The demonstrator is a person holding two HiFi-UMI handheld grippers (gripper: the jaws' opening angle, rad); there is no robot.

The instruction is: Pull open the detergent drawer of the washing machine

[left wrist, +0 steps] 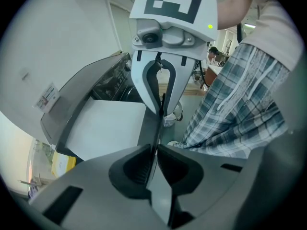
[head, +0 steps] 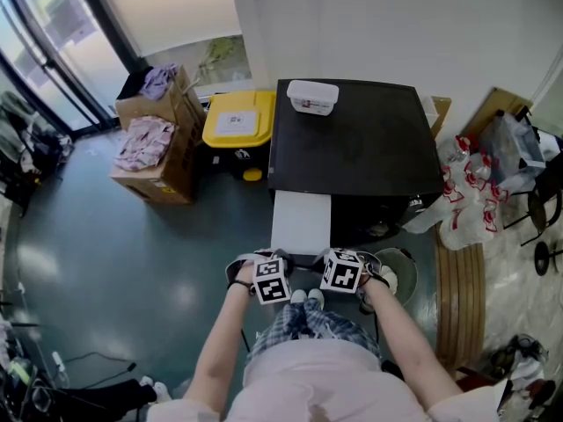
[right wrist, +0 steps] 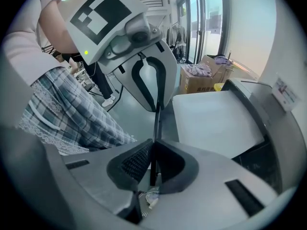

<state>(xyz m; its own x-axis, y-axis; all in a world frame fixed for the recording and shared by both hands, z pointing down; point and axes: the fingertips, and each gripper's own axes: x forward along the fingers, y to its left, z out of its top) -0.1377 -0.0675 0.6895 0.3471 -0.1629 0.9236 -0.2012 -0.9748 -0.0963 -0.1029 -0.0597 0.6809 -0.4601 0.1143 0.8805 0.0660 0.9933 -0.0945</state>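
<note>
The detergent drawer (head: 301, 222) stood out from the left part of the front edge of the black washing machine (head: 352, 139). Its white top reached toward the person, so the pull looked largely done. Both tools met at its near end. The left gripper (left wrist: 154, 162) was clenched on a thin dark lip there, and the right gripper (right wrist: 152, 164) was clamped on the same strip from the opposite side, so each camera looked along the lip at the other tool's fingers. That lip appeared to be the drawer's front edge, though neither view showed exactly how it joined the white panel. Pinching it from both sides probably kept the pull straight and stopped the drawer from skewing in its slot. Both tools pointed steeply down, which suited a low lip reached from above. A white lidded container (head: 312, 96) sat near the machine top's back edge, well apart from the work.
</note>
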